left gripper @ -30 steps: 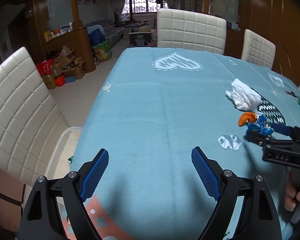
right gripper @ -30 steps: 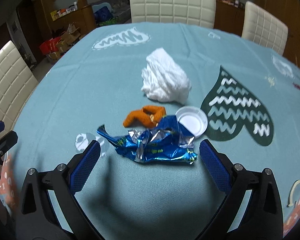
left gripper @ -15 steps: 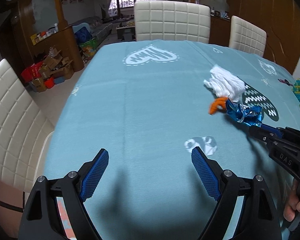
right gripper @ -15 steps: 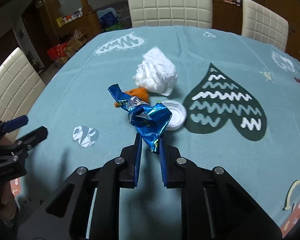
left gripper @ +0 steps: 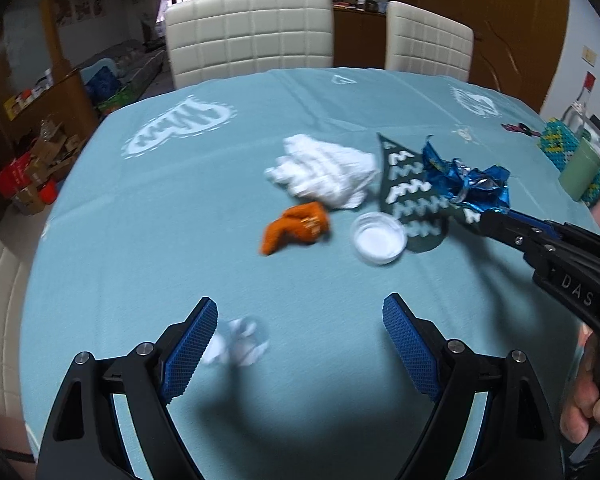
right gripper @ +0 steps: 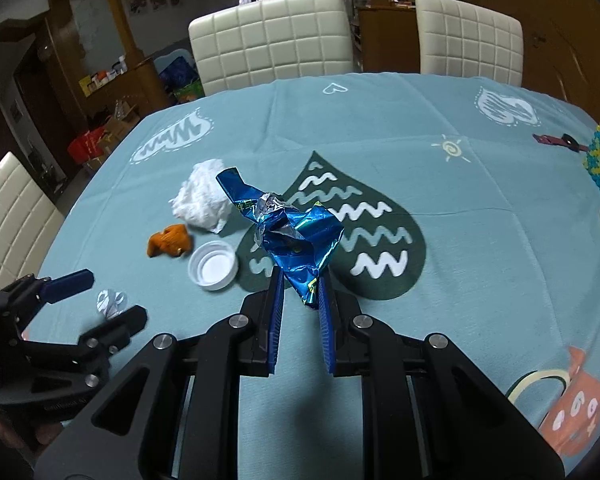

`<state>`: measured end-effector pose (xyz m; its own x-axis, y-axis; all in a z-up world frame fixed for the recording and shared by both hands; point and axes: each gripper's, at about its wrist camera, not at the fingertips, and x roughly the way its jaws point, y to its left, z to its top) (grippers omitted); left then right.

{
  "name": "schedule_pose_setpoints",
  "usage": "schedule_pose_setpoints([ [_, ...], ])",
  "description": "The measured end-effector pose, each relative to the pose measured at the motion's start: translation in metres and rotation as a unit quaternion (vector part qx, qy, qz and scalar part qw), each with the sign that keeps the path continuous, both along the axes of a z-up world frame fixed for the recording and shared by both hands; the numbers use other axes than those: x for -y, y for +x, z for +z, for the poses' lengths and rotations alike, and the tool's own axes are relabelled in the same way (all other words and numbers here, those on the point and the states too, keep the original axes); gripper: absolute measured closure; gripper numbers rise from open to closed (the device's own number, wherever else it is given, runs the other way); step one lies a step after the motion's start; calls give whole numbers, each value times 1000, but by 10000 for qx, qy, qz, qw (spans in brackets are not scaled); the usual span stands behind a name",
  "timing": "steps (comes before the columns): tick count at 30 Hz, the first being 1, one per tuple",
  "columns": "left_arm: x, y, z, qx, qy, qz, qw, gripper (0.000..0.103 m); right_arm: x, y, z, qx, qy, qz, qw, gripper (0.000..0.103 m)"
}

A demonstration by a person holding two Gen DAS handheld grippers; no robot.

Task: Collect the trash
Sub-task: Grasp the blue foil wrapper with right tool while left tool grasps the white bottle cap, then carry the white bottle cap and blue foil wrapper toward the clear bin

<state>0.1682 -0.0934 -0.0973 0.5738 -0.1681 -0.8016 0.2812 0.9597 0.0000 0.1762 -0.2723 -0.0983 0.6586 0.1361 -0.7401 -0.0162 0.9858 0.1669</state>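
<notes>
Right gripper (right gripper: 299, 300): jaws nearly closed, pinching the lower end of the crumpled blue foil wrapper (right gripper: 292, 232); the wrapper stands up ahead of the jaws and appears lifted clear of the table.
Left gripper (left gripper: 296, 344): jaws wide apart, holding nothing, hovering over the teal tablecloth (left gripper: 180, 216).
Small crumpled foil scrap (left gripper: 240, 344): lies between the left jaws, nearer the left finger, blurred.
White bottle cap (left gripper: 378, 238): ahead of the left jaws and a little right, open side up.
Orange peel-like piece (left gripper: 296, 226): ahead of the left jaws, just left of the cap.
White crumpled tissue (left gripper: 324, 176): farther ahead, beyond the orange piece.
Bin: none shows in either view.
Progress: early by my reading; one item is in hand but not yet dropped anywhere, and four pieces remain on the table.
</notes>
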Motion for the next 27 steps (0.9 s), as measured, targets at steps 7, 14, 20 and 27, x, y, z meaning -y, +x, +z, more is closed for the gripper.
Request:
schedule_pose_setpoints([
  [7, 47, 25, -14, -172, -156, -428, 9988, 20, 25, 3, 7, 76, 125, -219, 9997, 84],
  [14, 63, 38, -26, -92, 125, -448, 9989, 42, 26, 8, 3, 17, 208, -181, 9996, 84],
  [20, 53, 33, -20, -127, -20, -521, 9986, 64, 16, 5, 0, -9, 173, -61, 9998, 84],
  [27, 18, 11, -3, 94, 12, -315, 9995, 64, -10, -6, 1, 19, 91, 202, 9998, 84],
])
